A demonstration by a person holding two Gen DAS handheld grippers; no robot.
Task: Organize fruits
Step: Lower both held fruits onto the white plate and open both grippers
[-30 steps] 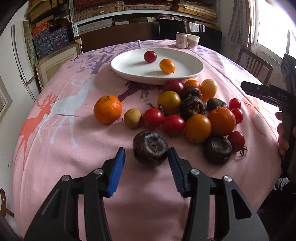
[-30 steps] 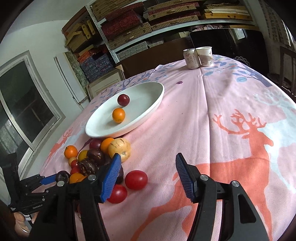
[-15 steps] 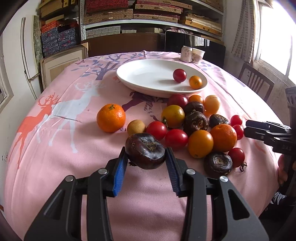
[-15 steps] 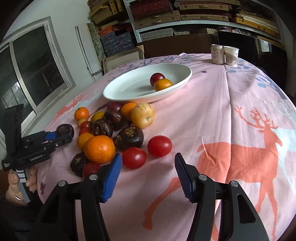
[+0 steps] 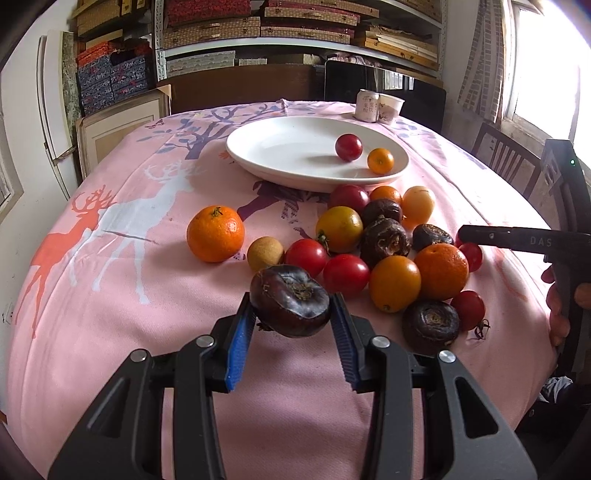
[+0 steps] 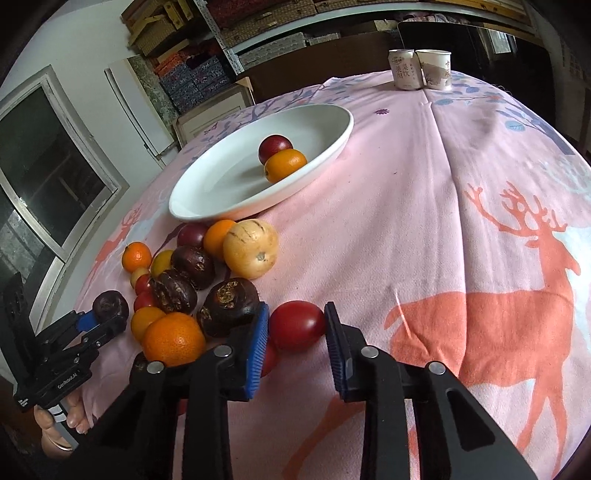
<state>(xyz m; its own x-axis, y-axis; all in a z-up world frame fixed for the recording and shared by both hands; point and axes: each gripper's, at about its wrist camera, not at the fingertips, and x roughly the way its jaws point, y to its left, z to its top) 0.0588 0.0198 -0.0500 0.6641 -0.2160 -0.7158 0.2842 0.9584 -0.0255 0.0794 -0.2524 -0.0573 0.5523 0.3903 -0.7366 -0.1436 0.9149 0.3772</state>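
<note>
Left gripper [image 5: 291, 317] clamping dark fruit [image 5: 290, 301], right gripper [image 6: 293, 332] open astride tomato [image 6: 297, 325]: carry level to plate [image 5: 258, 162] centre.

I see a pink tablecloth [image 5: 110, 314] with deer and tree prints; everything else sits relative to it. At its far edge a drink can [image 6: 404, 70] and a paper cup [image 6: 436, 70] stand upright, touching. Beyond that edge are shelves [image 5: 295, 26] of stacked boxes; a wooden chair [image 5: 506, 162] stands just beside its right side.
</note>
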